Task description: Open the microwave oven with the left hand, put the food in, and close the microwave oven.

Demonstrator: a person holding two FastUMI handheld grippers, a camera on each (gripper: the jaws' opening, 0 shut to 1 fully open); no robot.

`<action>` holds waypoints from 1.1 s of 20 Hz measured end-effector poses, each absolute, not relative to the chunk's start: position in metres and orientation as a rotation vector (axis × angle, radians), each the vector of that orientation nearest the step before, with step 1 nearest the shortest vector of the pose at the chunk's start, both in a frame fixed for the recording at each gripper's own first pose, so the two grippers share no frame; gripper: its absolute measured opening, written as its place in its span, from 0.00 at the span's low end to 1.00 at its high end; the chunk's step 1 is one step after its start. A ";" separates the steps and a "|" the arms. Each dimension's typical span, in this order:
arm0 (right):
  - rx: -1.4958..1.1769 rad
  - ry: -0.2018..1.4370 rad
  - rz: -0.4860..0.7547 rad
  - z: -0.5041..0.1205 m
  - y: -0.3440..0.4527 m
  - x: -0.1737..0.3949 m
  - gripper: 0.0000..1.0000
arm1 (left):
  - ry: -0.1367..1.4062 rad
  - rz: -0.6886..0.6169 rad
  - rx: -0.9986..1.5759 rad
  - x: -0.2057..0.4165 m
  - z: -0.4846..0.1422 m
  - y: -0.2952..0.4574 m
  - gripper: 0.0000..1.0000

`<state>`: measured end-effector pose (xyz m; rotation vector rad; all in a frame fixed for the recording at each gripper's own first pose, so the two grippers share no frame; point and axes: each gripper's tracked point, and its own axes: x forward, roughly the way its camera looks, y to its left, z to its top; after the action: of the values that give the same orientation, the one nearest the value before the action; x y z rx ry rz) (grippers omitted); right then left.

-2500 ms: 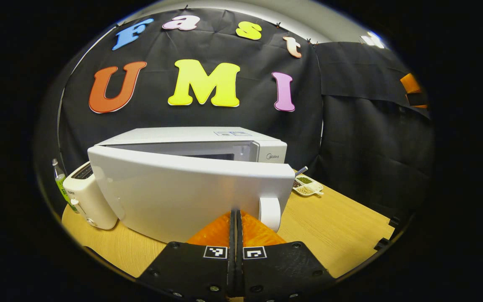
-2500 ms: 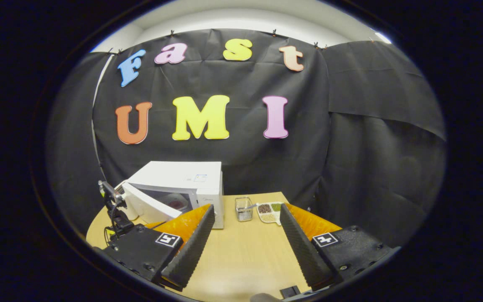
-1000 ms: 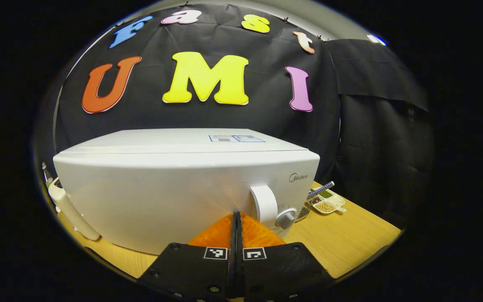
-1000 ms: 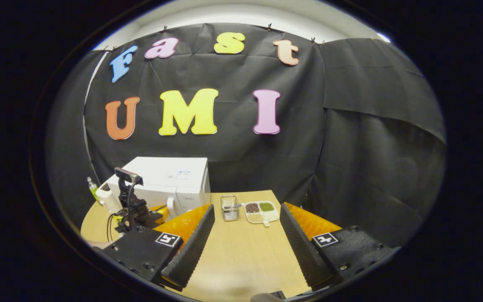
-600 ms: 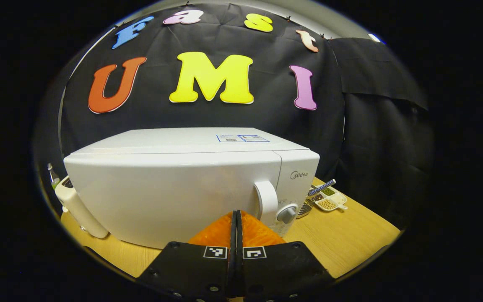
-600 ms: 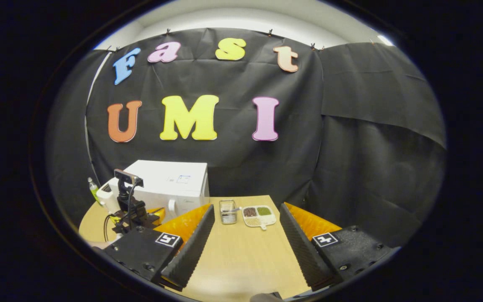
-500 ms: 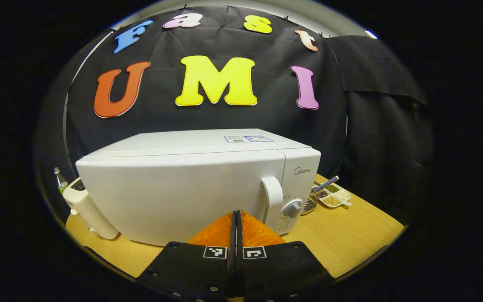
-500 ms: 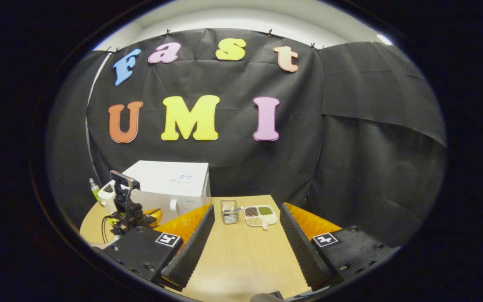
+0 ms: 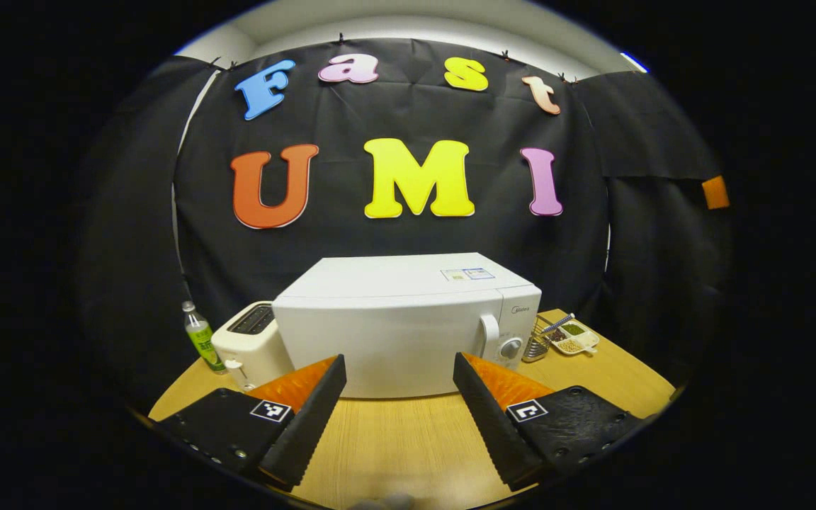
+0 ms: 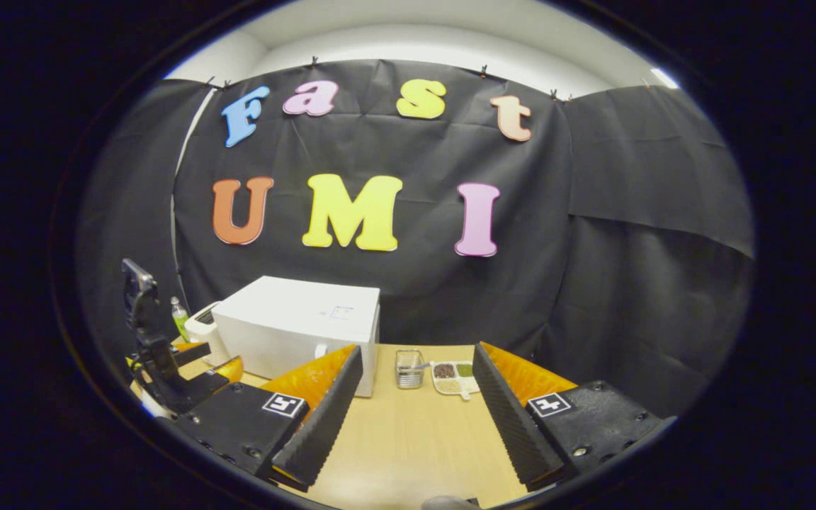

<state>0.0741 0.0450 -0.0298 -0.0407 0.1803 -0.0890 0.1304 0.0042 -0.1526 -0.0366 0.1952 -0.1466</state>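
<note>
Apparently finished: microwave oven [image 9: 408, 322] at frame centre with door shut flush, food presumably inside though hidden, left gripper [image 9: 397, 414] and right gripper [image 10: 411, 407] both spread wide, holding nothing.

The right gripper [image 10: 411, 393] hangs spread wide over the table [image 10: 408, 439], holding nothing. Beyond sits the microwave [image 10: 302, 329], door shut, a wire basket [image 10: 409, 369] and divided dish [image 10: 454, 377] beside it. The left gripper [image 10: 167, 368] is far left.
</note>
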 end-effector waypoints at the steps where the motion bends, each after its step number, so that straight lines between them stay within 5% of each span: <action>1: -0.044 0.168 -0.069 -0.027 0.053 0.075 1.00 | 0.186 -0.130 -0.040 0.116 -0.140 0.014 0.95; 11: -0.003 0.070 0.012 0.002 0.087 0.077 1.00 | 0.012 -0.037 -0.045 0.066 -0.002 0.065 0.93; 20: 0.016 0.024 -0.020 0.021 0.066 0.066 0.99 | -0.018 -0.040 -0.031 0.068 0.019 0.054 0.93; 22: 0.024 0.027 -0.028 0.020 0.060 0.064 0.92 | -0.027 -0.043 -0.028 0.068 0.023 0.052 0.93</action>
<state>0.0636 0.0599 0.0199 0.0240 0.0268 -0.0285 0.0681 0.0517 0.0235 -0.0279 -0.0266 -0.0426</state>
